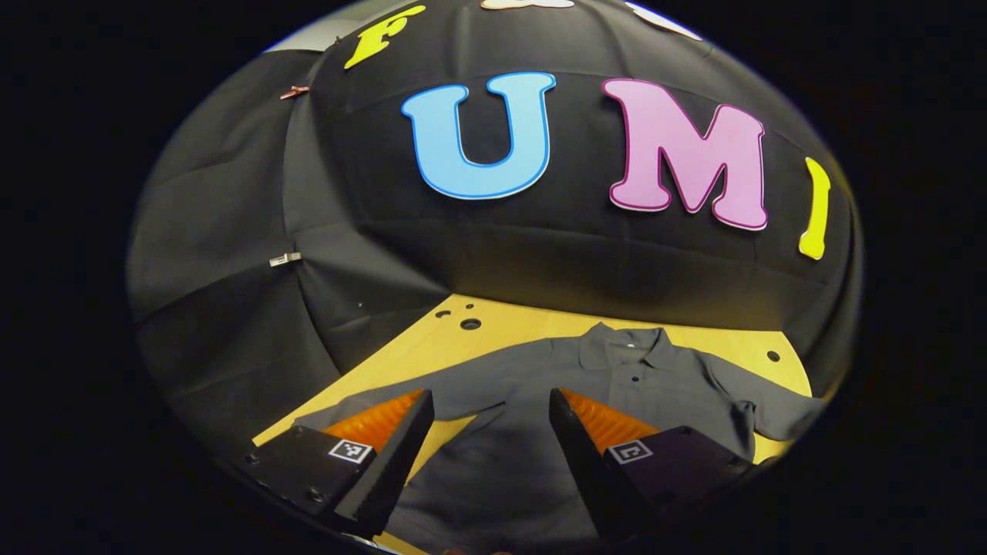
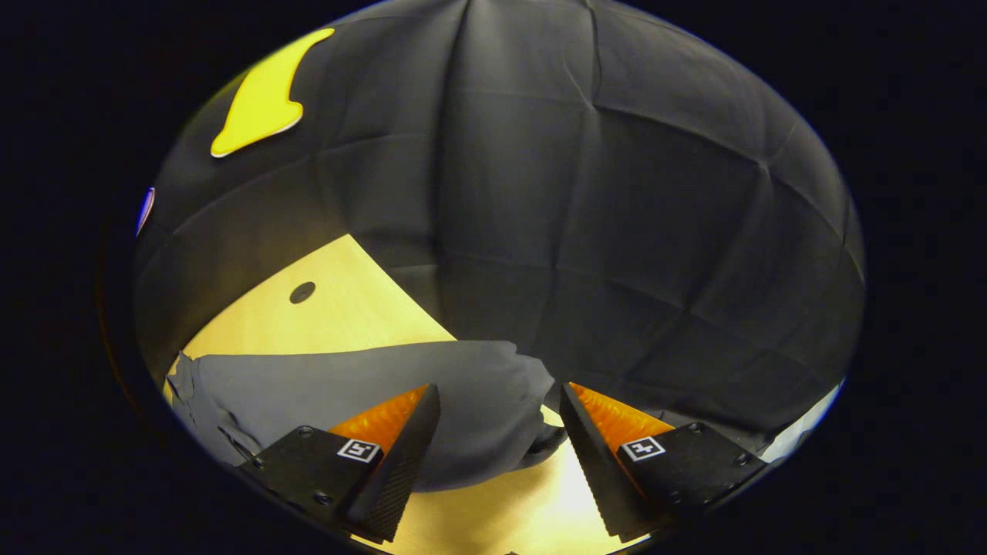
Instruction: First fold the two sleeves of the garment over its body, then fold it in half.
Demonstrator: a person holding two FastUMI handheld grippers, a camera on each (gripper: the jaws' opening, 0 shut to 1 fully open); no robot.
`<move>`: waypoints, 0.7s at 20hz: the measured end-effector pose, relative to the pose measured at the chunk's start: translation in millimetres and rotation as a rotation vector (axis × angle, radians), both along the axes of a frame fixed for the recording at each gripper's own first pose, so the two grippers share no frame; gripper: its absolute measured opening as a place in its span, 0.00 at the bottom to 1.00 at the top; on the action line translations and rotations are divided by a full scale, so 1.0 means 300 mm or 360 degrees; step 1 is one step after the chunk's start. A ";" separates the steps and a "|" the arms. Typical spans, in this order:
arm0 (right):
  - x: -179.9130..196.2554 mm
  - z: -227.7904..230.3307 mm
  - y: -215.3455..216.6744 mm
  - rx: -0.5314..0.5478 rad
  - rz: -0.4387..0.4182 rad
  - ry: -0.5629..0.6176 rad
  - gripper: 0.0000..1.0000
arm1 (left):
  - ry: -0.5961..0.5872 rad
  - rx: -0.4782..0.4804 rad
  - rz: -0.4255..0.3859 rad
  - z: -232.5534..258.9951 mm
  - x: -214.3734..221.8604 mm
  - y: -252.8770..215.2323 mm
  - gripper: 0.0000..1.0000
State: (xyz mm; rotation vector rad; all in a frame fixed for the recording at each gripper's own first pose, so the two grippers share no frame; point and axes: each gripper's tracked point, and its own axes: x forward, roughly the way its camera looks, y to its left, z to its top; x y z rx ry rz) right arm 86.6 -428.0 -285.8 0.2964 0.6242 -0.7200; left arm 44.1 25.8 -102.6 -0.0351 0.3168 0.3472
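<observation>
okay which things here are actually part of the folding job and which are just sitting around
Part of the job:
grey polo shirt, spread flat
its sleeve, not yet folded
left gripper, jaws open
right gripper, jaws open

Just there:
wooden table
black booth cloth
clips on the cloth

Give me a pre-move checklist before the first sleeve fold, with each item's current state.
1. Left gripper open, nothing between its fingers: ok.
2. Right gripper open, nothing held: ok.
3. Grey polo shirt lying face up on the wooden table, collar away from the left gripper: ok.
4. Sleeves spread out to the sides, neither folded over the body yet: ok.
5. Sleeve end ahead of the right gripper's fingers: ok.
6. Shirt hem lying flat: cannot tell.
</observation>
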 end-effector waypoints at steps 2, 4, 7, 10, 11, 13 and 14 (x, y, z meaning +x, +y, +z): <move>0.014 -0.069 -0.015 0.0067 0.0003 0.0043 0.97 | 0.0023 -0.0035 0.0003 -0.021 0.000 -0.016 0.95; 0.029 -0.126 -0.021 0.0102 0.0011 0.0089 0.97 | 0.0019 -0.0042 -0.0032 -0.025 -0.001 -0.046 0.95; 0.049 -0.173 -0.013 0.0108 0.0033 0.0135 0.99 | 0.0035 -0.0037 -0.0061 -0.037 -0.002 -0.066 0.95; 0.058 -0.158 0.006 0.0118 0.0045 0.0143 0.89 | 0.0071 -0.0095 -0.0064 -0.068 -0.009 -0.088 0.95; 0.070 -0.175 0.021 0.0140 0.0060 0.0147 0.85 | 0.0071 -0.0109 -0.0064 -0.069 -0.012 -0.092 0.95; 0.084 -0.201 0.012 0.0130 0.0077 0.0169 0.66 | 0.0078 -0.0125 -0.0058 -0.081 -0.019 -0.098 0.99; 0.091 -0.192 0.013 0.0132 0.0097 0.0155 0.66 | 0.0079 -0.0136 -0.0056 -0.087 -0.025 -0.105 0.95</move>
